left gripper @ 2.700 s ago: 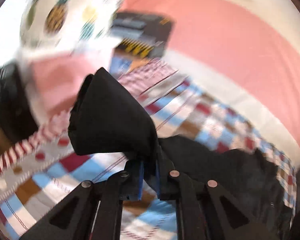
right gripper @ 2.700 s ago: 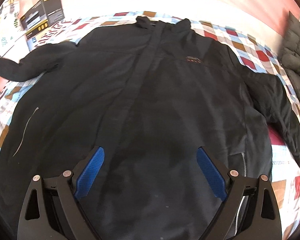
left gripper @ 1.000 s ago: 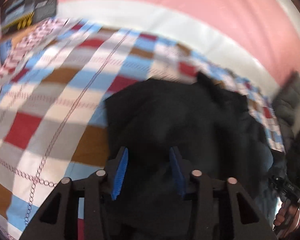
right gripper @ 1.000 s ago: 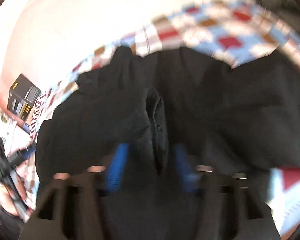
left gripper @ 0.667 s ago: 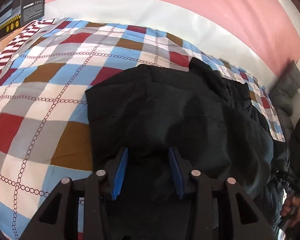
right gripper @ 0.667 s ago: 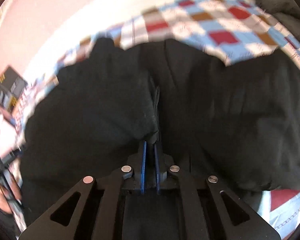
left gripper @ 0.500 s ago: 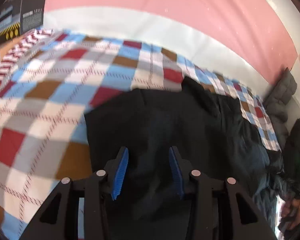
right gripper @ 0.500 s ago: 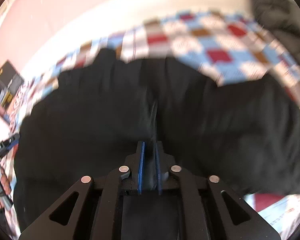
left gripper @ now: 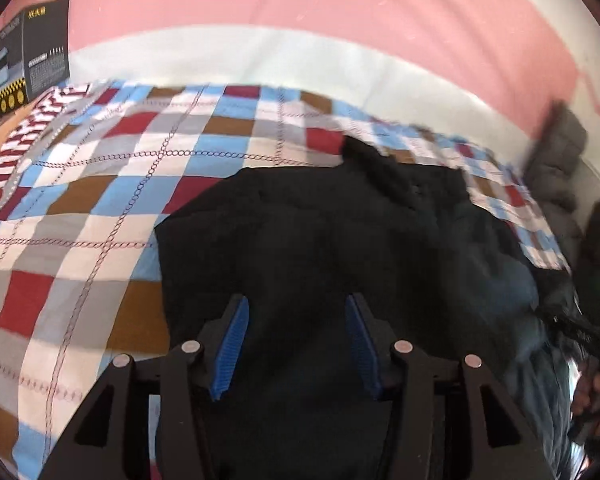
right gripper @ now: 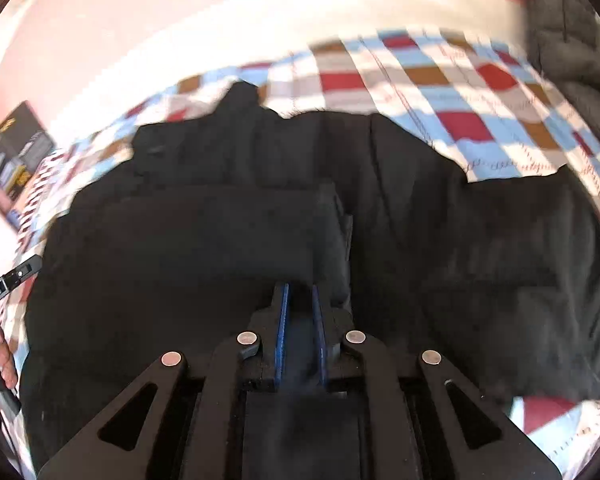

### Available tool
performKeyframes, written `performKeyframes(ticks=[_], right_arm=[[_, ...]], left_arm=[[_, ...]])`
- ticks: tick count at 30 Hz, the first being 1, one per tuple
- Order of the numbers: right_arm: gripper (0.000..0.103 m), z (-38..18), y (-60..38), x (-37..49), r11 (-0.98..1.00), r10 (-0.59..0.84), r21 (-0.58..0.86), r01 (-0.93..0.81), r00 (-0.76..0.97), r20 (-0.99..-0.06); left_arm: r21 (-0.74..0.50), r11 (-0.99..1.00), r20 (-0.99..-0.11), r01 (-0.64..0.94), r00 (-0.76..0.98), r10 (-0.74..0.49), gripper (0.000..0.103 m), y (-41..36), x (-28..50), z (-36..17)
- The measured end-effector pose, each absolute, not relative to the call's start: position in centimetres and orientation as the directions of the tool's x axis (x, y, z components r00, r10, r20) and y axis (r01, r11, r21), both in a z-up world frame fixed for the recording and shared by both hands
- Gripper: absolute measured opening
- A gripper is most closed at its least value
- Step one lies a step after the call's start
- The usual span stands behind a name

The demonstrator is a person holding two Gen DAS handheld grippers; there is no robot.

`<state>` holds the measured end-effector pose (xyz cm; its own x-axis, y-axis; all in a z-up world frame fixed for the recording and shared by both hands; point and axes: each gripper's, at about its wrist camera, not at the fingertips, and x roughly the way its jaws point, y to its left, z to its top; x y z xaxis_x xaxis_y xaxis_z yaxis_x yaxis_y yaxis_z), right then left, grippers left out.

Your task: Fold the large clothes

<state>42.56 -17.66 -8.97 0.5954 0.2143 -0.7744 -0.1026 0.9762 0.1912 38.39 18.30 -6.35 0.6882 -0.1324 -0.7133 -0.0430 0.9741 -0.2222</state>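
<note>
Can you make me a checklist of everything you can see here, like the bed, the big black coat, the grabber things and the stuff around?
Surface: checked quilt in red, blue, brown and white, spread flat.
Job's things: black jacket lying on the quilt, one sleeve folded across its front.
Clutter: dark printed box at the quilt's far left edge; grey quilted garment at the far right.
Grippers: left gripper open above the jacket, its jaws have just been opening, nothing pinched between them; right gripper shut on the sleeve's cuff end.
Cables: nothing seen.
Surroundings: pink wall with a white band below it.
</note>
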Motion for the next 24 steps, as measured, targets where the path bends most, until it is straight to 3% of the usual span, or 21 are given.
performKeyframes(ticks=[4,7,9,11,13,15,24], right_arm=[[0.012,-12.0,-17.8,41.1,0.979,0.204,0.168,-0.115,0.545,-0.814],[0.013,-11.2,-18.5,40.7,0.978,0.208,0.190,-0.090,0.543,-0.813],[0.015,-10.3,-19.0,39.6,0.972,0.228,0.223,-0.076,0.539,-0.811],[0.025,-9.4,-20.0,37.2,0.968,0.239,0.243,-0.070,0.557,-0.795],[0.052,-8.8,-20.8,35.1,0.964,0.245,0.259,-0.058,0.573,-0.782],[0.063,-8.2,-22.3,32.4,0.957,0.255,0.288,-0.038,0.586,-0.769],[0.063,-6.9,-28.3,23.7,0.937,0.209,0.335,0.097,0.612,-0.763]], left_arm=[[-0.216,0.974,-0.775,-0.075,0.620,-0.124,0.051,17.8,36.4,-10.2],[-0.182,0.978,-0.780,-0.097,0.621,-0.084,0.051,16.8,35.8,-9.4],[-0.252,0.963,-0.770,-0.101,0.623,-0.136,0.051,16.4,34.8,-8.1],[-0.257,0.963,-0.761,-0.080,0.631,-0.150,0.051,15.2,33.1,-6.9],[-0.247,0.968,-0.752,-0.048,0.639,-0.160,0.051,13.7,30.8,-6.1],[-0.223,0.975,-0.756,-0.026,0.636,-0.156,0.051,12.1,28.5,-5.7],[-0.204,0.979,-0.778,0.022,0.603,-0.176,0.051,7.4,20.6,-4.5]])
